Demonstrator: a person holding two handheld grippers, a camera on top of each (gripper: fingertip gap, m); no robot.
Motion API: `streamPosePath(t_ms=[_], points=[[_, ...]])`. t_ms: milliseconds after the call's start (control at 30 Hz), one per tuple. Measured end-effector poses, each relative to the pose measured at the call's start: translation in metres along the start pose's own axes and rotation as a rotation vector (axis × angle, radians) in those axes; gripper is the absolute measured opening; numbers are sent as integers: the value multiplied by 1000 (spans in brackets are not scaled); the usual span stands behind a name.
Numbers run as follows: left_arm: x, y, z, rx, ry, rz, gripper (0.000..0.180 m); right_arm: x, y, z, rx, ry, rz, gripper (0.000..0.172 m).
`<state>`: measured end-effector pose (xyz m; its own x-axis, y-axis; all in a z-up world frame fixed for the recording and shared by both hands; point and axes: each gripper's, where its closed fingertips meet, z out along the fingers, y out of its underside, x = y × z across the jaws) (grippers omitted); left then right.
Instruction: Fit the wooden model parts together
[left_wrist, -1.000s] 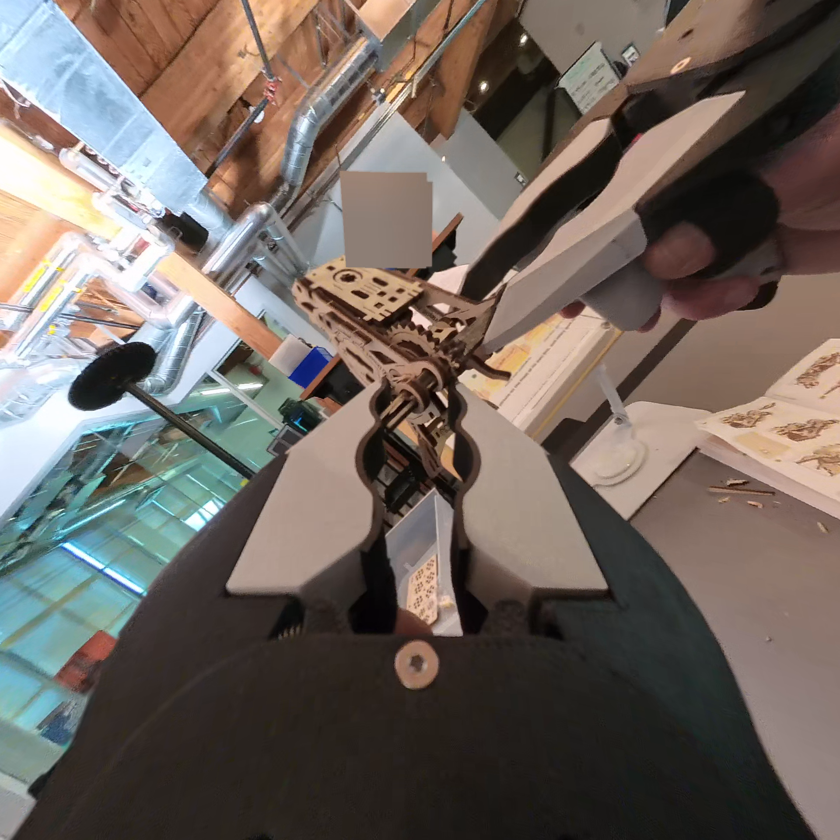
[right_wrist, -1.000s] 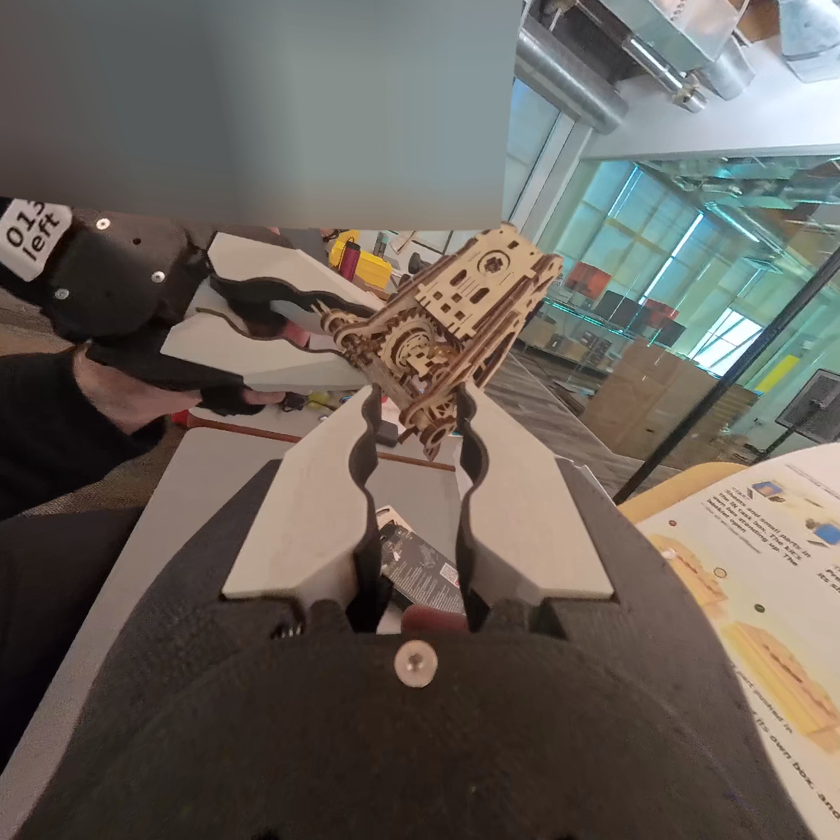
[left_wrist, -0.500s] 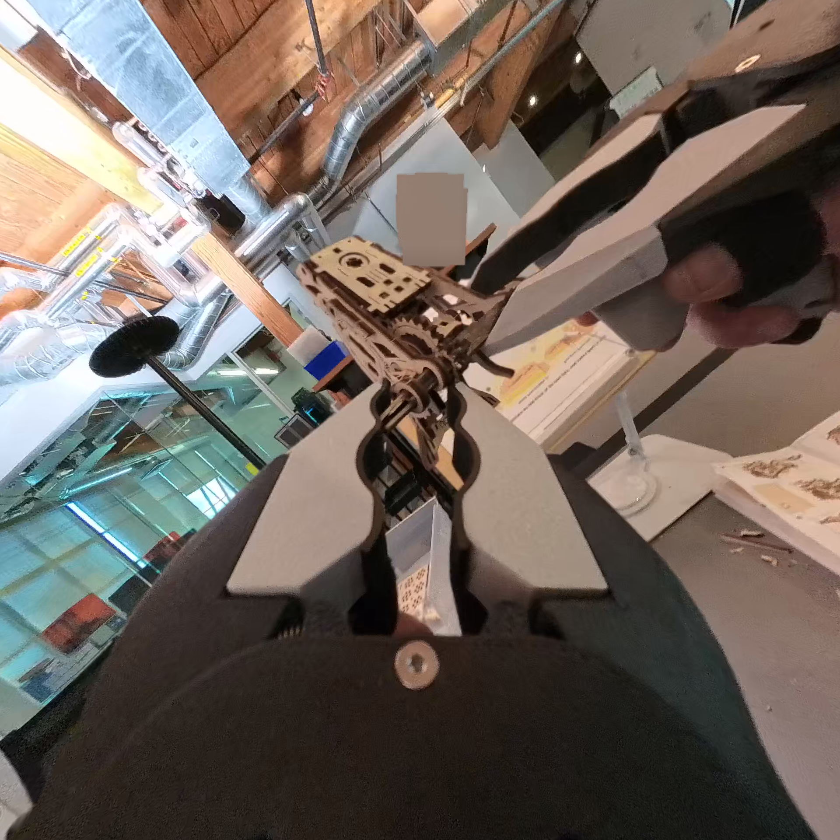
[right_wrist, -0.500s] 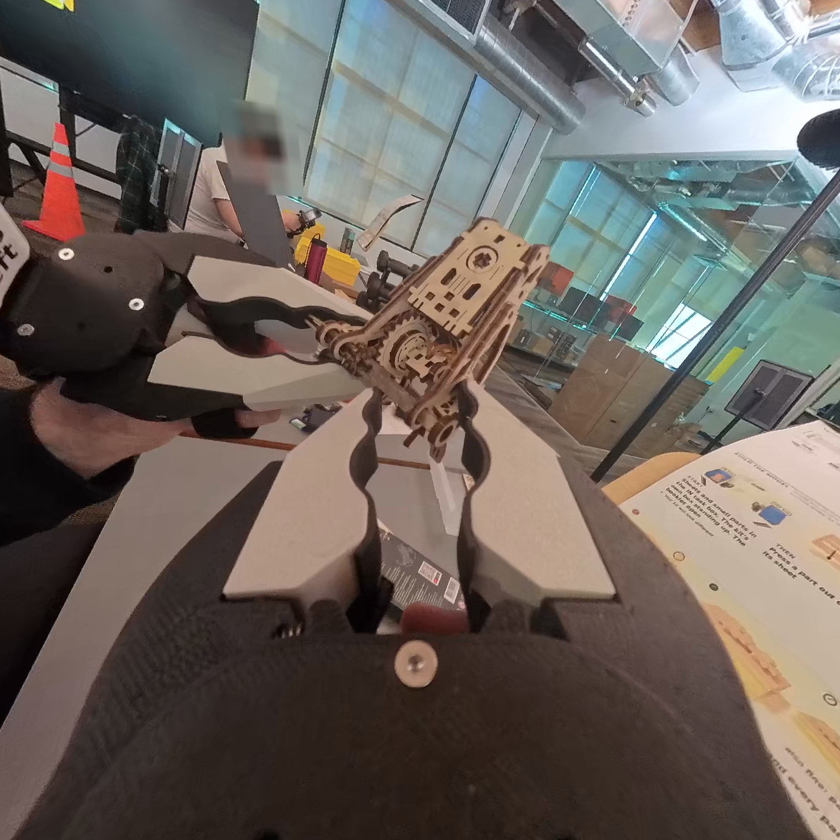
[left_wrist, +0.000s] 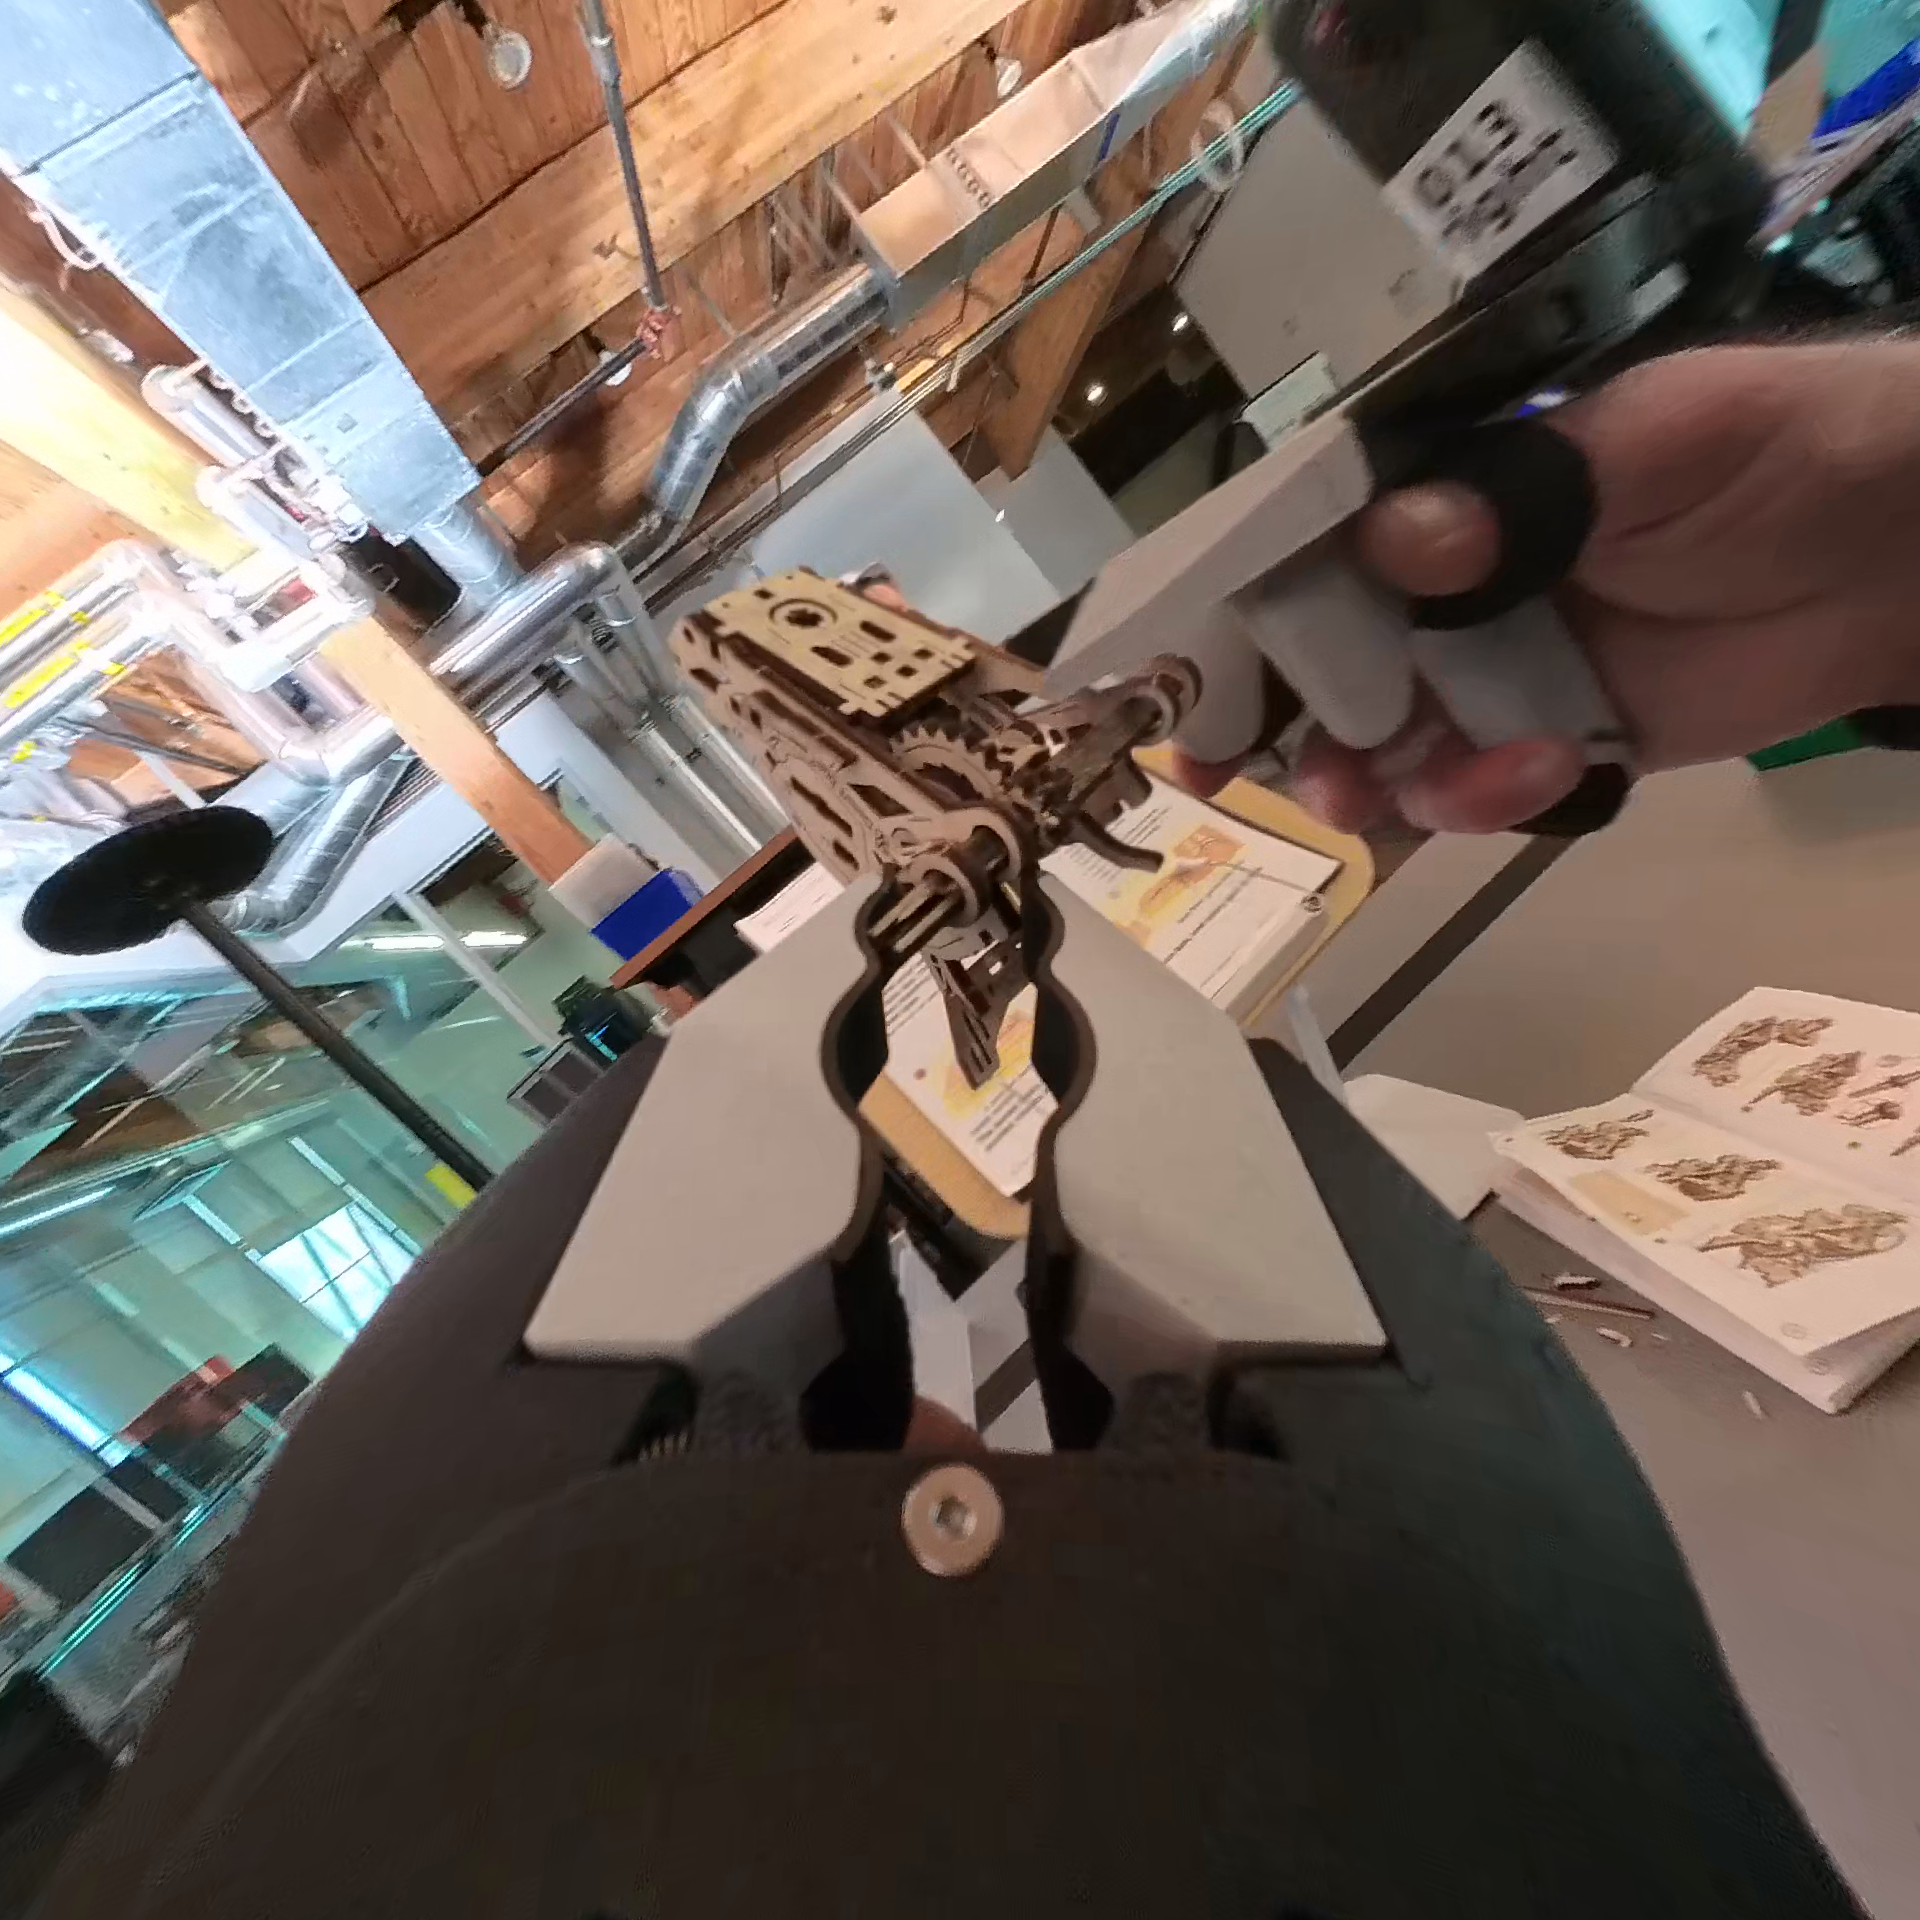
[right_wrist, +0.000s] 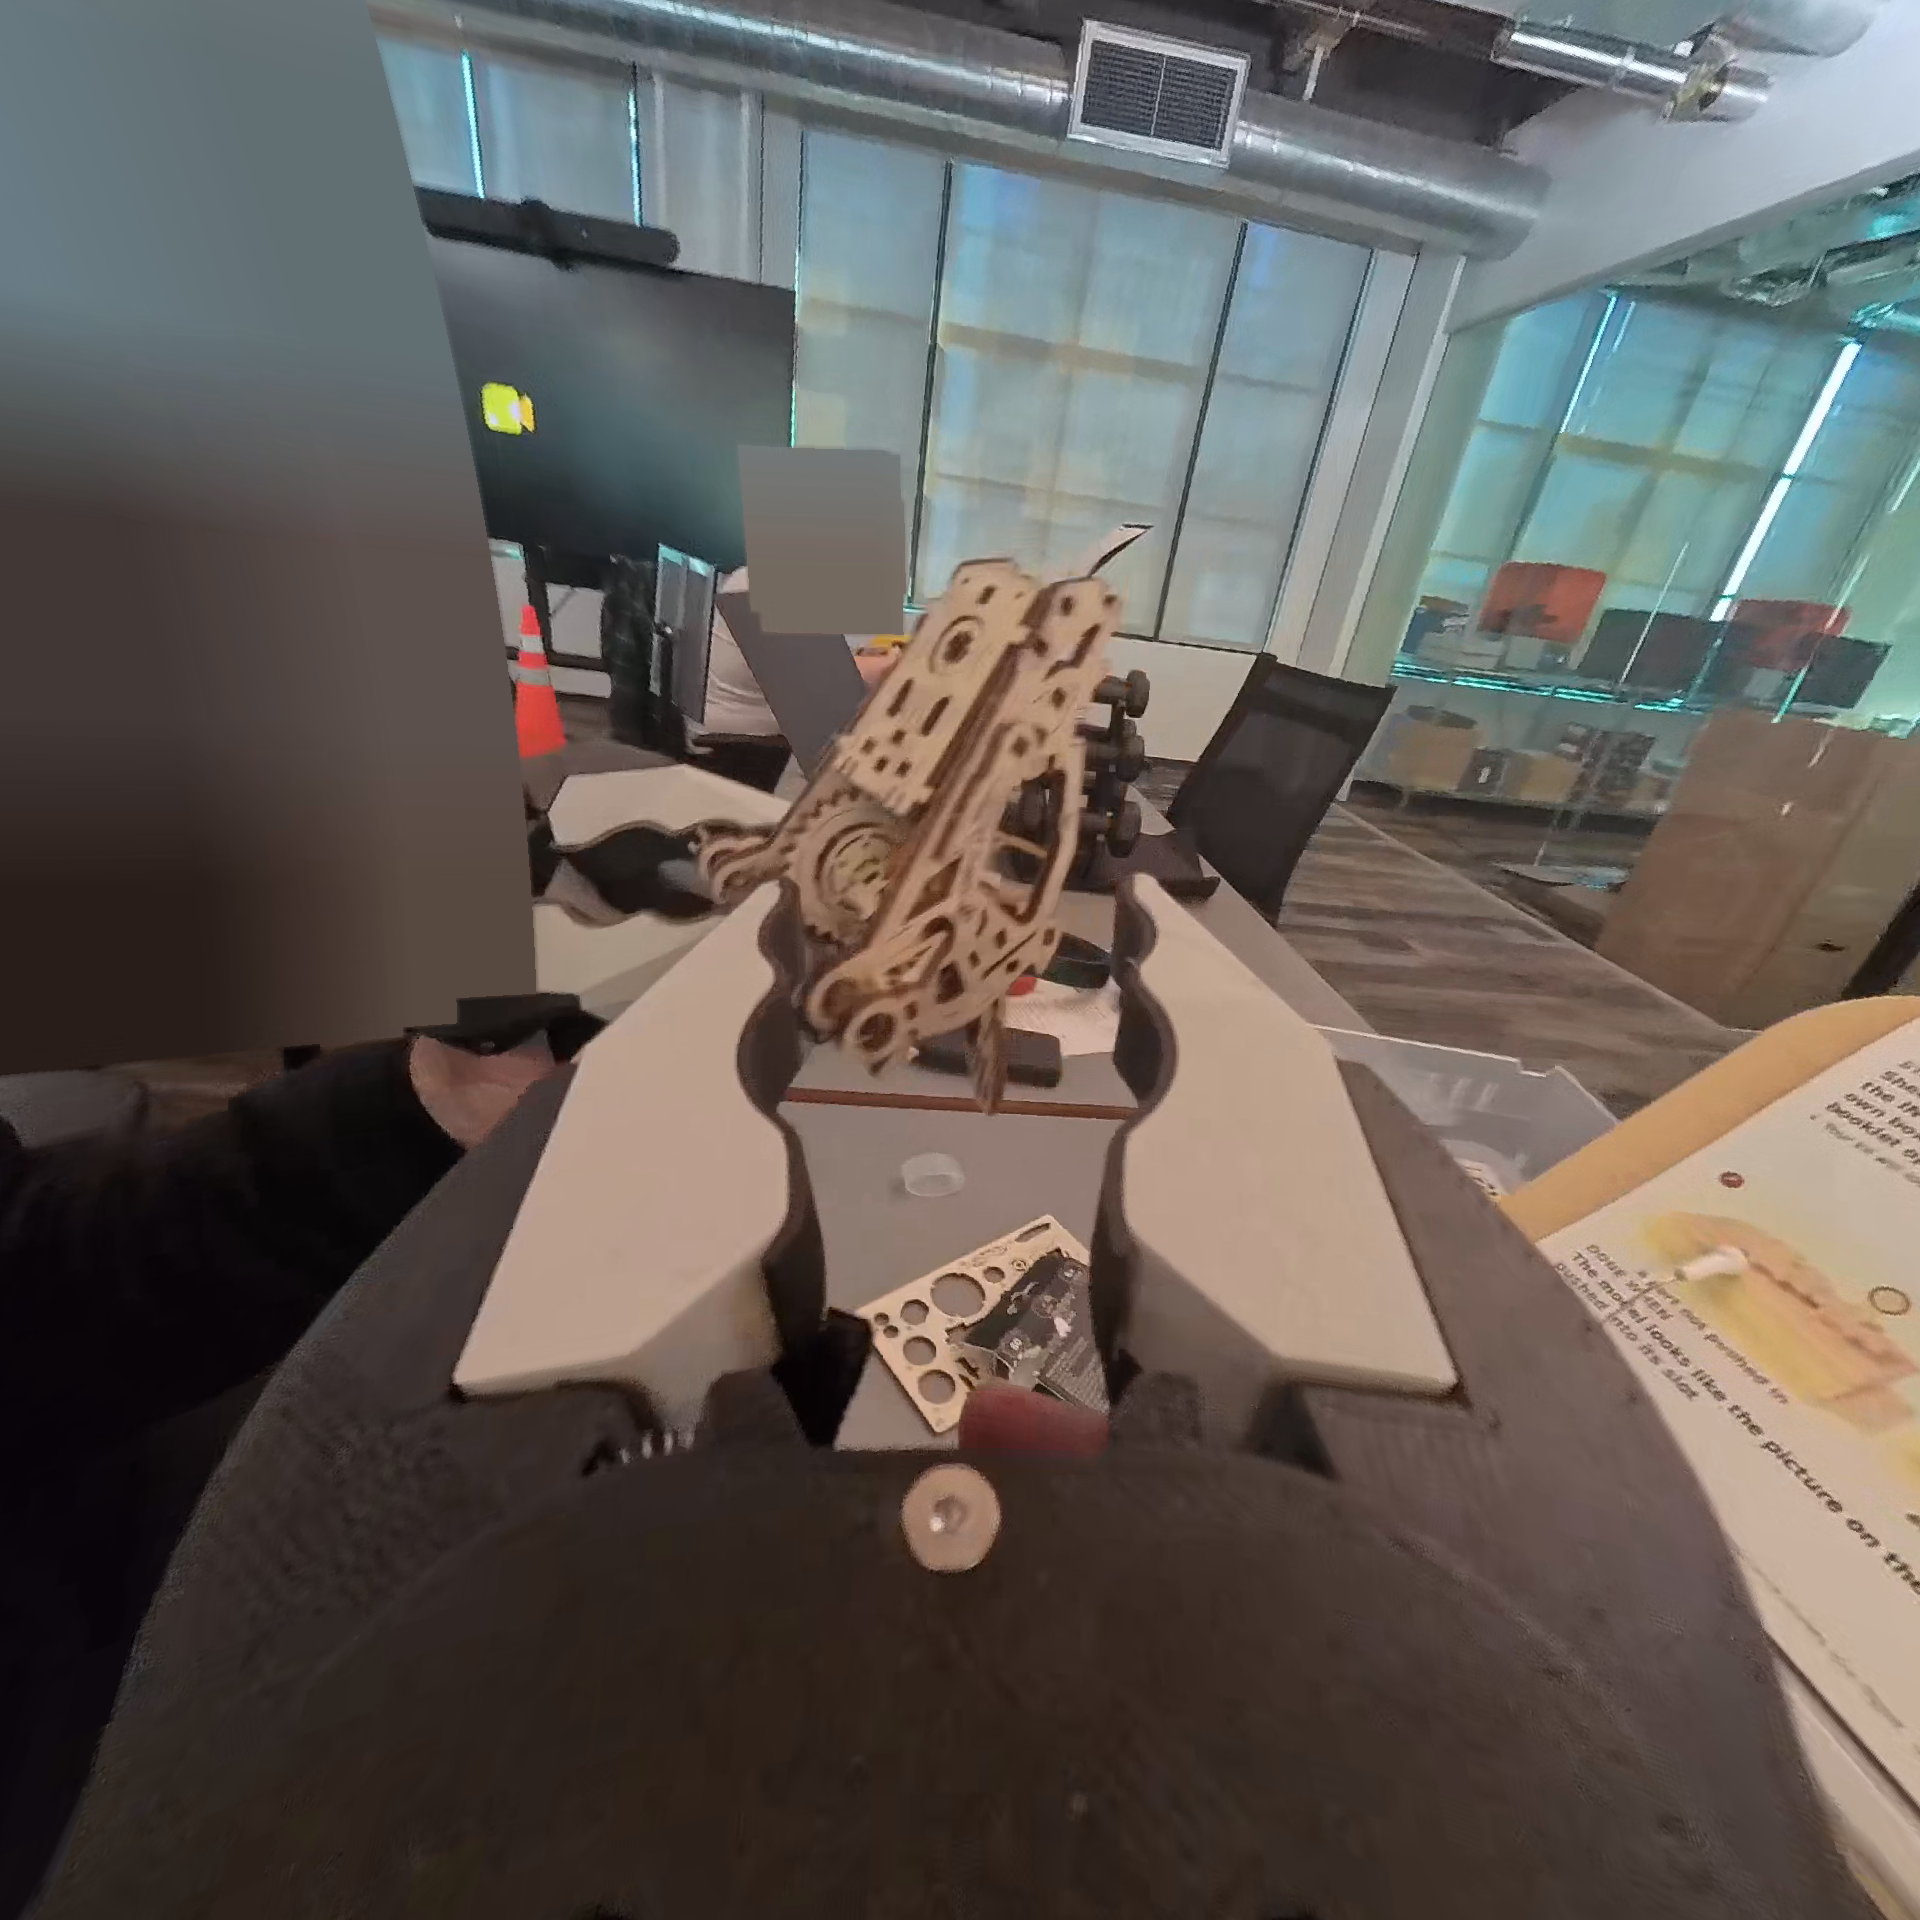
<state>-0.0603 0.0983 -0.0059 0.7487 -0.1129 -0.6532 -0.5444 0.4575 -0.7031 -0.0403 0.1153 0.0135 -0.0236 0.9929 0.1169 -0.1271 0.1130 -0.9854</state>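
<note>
**Materials and finishes**

The wooden model (left_wrist: 883, 727) is seen as pale, matt, laser-cut plywood with dark scorched edges. The fingers (left_wrist: 748, 1132) are formed of smooth matt grey plastic, lined with black pads. The counter (right_wrist: 966, 1164) is finished in flat matt grey. The booklet (left_wrist: 1704, 1184) is printed on paper.

Each camera sits just behind its own tongs, looking out along them. The left one tilts upward toward the ceiling ducts (left_wrist: 343, 312); the right one faces level toward the windows (right_wrist: 1091, 416). Both sit close on the same wooden model (left_wrist: 883, 748) (right_wrist: 956, 831) — from opposite sides.
</note>
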Motion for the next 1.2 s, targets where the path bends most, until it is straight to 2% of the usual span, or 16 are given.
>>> streamPosePath(t_ms=[167,333,600,700,800,967,1100,1133,1167,1200], points=[[15,-2,2,15,86,-8,20,-5,-5,2,36,-134,123,50],[21,-1,2,22,111,-7,20,1,3,0,50,-159,223,41],[22,4,0,44,139,-59,21,4,9,1,51,-136,239,37],[22,7,-2,44,157,-116,28,8,7,2,58,-105,237,34],[22,7,-4,62,164,-156,24,5,9,5,47,-98,237,34],[18,6,-7,90,171,-236,26,3,8,8,55,-71,230,34],[19,7,-9,87,176,-230,24,2,7,8,58,-47,210,33],[21,8,-9,82,191,-231,26,2,7,9,59,-45,212,33],[26,7,-12,86,233,-234,39,2,8,9,63,-45,216,34],[25,7,-14,87,240,-246,39,2,8,9,71,-46,220,33]])
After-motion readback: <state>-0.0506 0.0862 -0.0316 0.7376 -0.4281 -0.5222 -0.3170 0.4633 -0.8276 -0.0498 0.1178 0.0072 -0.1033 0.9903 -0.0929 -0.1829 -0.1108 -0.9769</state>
